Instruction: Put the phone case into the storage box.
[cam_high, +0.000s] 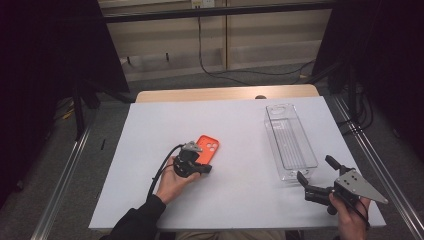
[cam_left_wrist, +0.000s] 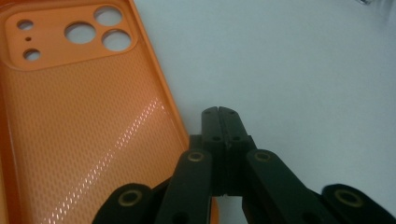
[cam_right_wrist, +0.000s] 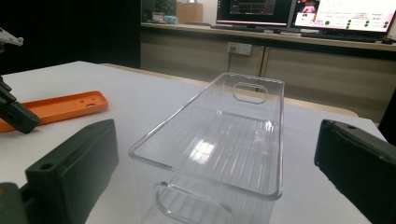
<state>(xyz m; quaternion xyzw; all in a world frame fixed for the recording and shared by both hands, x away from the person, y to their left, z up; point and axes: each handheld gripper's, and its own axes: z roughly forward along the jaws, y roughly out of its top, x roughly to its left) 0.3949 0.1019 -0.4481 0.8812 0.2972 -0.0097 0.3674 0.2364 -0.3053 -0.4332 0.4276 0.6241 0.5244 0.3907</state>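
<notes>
An orange phone case (cam_high: 208, 146) lies inside-up near the middle of the white table (cam_high: 150, 150). My left gripper (cam_high: 204, 169) rests at the case's near right edge with its jaws shut and nothing between them. The left gripper view has the closed tips (cam_left_wrist: 218, 113) on the bare table just right of the case (cam_left_wrist: 84, 130). My right gripper (cam_high: 314, 168) is open at the front right and points at the near end of a clear plastic bin (cam_high: 290, 142). In the right gripper view the empty bin (cam_right_wrist: 219, 135) stands between the spread jaws.
The clear bin runs lengthways along the right side of the table. A wooden table edge (cam_high: 225, 93) lies behind the white sheet. Cables hang at the back wall. Metal rails flank the table on both sides.
</notes>
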